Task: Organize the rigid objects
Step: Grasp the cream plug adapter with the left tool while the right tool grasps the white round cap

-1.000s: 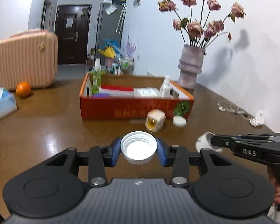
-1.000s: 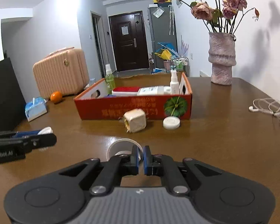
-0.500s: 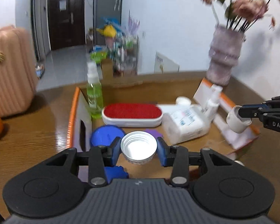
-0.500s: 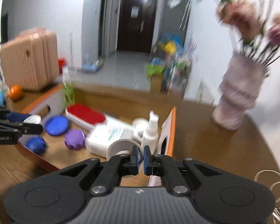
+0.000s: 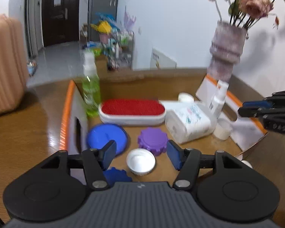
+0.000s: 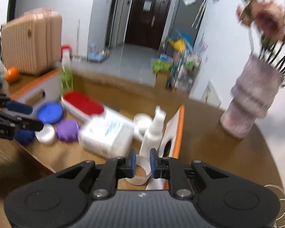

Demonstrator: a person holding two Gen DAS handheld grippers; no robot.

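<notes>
An orange-rimmed cardboard box (image 5: 66,114) (image 6: 178,133) sits under both grippers. My left gripper (image 5: 141,155) hovers over its near left part with jaws opening. A white cap (image 5: 140,163) lies free on the box floor below the gap, touched by neither pad. In the right wrist view, my right gripper (image 6: 142,163) is over the near right corner with jaws opening a little. A second white cap (image 6: 138,176) rests in the box under it, its wall loose between the pads. In the left wrist view that cap (image 5: 223,129) lies apart from the right gripper (image 5: 256,110).
The box also holds a green spray bottle (image 5: 90,93), a red-topped white case (image 5: 132,110), a blue lid (image 5: 106,136), a purple toothed lid (image 5: 153,140), a white pack (image 5: 190,121) and a white spray bottle (image 6: 153,131). A vase (image 6: 250,106) stands right of the box.
Both grippers travelled from the bare table to above the box, each carrying a white cap. Both jaws have since parted and the caps now lie in the box.
</notes>
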